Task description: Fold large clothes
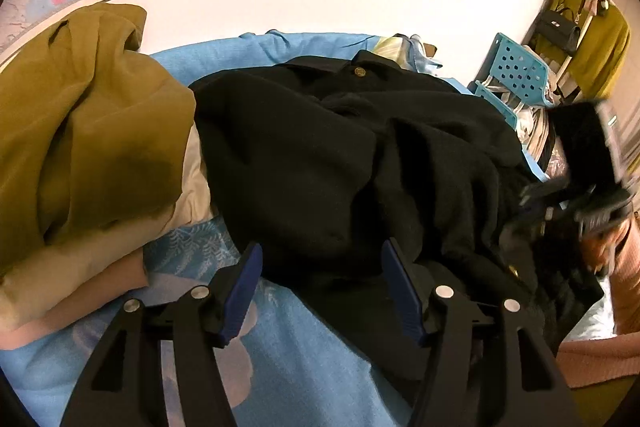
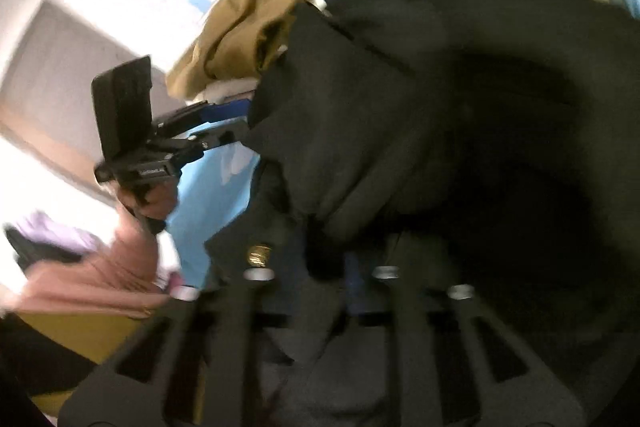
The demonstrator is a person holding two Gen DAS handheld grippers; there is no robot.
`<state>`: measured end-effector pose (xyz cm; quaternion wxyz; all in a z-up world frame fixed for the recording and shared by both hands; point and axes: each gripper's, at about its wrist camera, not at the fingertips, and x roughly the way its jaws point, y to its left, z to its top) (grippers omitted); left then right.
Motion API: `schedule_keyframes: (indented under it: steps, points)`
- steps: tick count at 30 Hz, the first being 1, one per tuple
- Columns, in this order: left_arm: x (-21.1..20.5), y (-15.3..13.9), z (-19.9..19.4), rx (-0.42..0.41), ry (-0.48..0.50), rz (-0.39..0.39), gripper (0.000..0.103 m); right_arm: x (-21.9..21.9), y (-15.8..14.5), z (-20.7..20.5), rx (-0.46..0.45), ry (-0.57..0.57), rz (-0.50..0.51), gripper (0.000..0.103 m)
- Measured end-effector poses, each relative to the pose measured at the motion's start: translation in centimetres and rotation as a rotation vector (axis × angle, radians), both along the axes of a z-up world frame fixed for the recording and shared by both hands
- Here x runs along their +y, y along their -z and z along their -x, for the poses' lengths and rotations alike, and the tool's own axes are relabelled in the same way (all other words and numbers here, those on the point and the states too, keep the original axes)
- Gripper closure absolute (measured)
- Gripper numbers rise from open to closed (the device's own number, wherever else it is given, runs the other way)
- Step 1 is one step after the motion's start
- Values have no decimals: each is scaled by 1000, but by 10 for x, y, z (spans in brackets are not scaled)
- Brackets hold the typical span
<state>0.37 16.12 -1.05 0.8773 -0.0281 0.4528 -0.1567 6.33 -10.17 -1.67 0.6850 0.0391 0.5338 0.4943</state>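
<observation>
While my left claw (image 1: 322, 287) gapes over the black coat's (image 1: 320, 155) hem, my right claw (image 2: 362, 291) pinches that coat's cloth beside it.

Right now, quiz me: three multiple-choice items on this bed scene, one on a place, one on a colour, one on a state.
1. Where does the mustard garment lie, seen from the left wrist camera?
A. left of the black coat
B. right of it
C. on the floor

2. What colour is the bed sheet?
A. red
B. blue
C. white

3. How does the left gripper stand?
A. shut on the coat
B. shut on nothing
C. open, its fingers astride the coat's near edge

Key: 1 A, the mustard heap fills that view's left side. 2 B, blue patterned cloth shows under both garments. 3 C, the blue pads stand wide apart, pressing nothing.
</observation>
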Motion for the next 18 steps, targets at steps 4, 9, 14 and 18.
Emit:
schedule_keyframes:
  steps: [4, 9, 14, 18]
  points:
    - [-6, -6, 9, -22, 26, -2, 43, -16, -80, -12, -280, -22, 97, 94]
    - [-28, -10, 17, -52, 98, -16, 40, -32, -128, -25, -611, -45, 409, 94]
    - [-44, 4, 10, -10, 129, -8, 39, -53, -73, -45, -552, -58, 586, 73]
    - [-55, 12, 9, -2, 151, -43, 39, -80, -32, -51, -432, 22, 569, 40]
